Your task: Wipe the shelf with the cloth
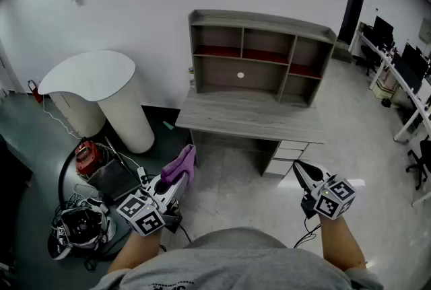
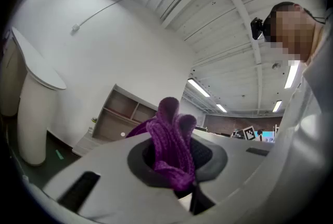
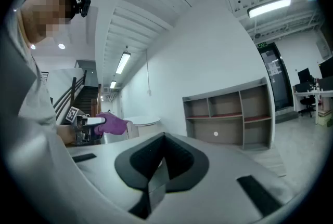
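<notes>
A grey desk with a shelf unit (image 1: 259, 53) stands against the white wall ahead; it also shows as the shelf unit (image 2: 122, 114) and the shelf unit (image 3: 229, 114). My left gripper (image 1: 176, 179) is held low at the left, well short of the desk, shut on a purple cloth (image 1: 180, 164). The cloth (image 2: 171, 145) bunches up between the jaws and shows from the right as the cloth (image 3: 110, 124). My right gripper (image 1: 300, 171) hangs at the lower right, jaws together, holding nothing.
A white curved panel and cylinder (image 1: 111, 97) lean at the left. Cables, a red tool (image 1: 86, 155) and a helmet (image 1: 77, 228) lie on the floor beside them. Office desks with monitors (image 1: 397, 60) line the far right. Pale floor lies before the desk.
</notes>
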